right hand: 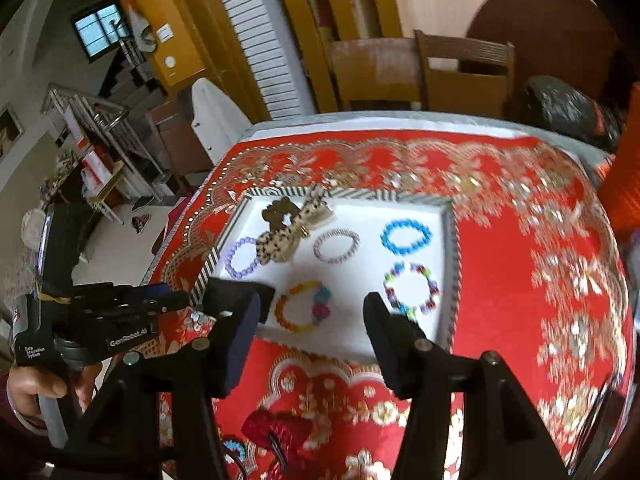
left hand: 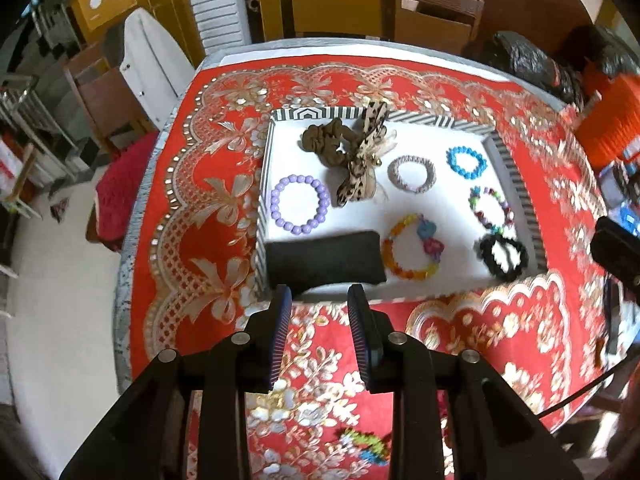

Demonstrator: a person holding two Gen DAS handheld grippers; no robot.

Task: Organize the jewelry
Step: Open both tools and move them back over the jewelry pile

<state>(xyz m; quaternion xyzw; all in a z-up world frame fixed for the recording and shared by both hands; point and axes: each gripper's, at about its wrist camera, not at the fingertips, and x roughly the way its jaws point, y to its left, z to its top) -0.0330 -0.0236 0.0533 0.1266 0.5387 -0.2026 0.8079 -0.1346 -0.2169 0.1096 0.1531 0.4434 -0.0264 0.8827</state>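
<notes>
Jewelry left behind my jaws, tray ahead

I'm holding both grippers, left gripper (left hand: 320,300) and right gripper (right hand: 312,312), spread and empty; tray (left hand: 516,168) ahead, green bead piece (left hand: 366,446) beneath left gripper, nearer it.

Lay on the desk (left hand: 480,360), near its middle: a tray (left hand: 264,184) holding every bracelet. Sat in the tray's near left corner: a small cushion (left hand: 324,260). Rested behind the cushion, by the left wall: a beaded bracelet (left hand: 300,204). Lay at the far middle, partly overlapping: a scrunchie (left hand: 320,140) and a bow (left hand: 360,168). Stood behind the desk: two chairs (left hand: 436,12).
</notes>
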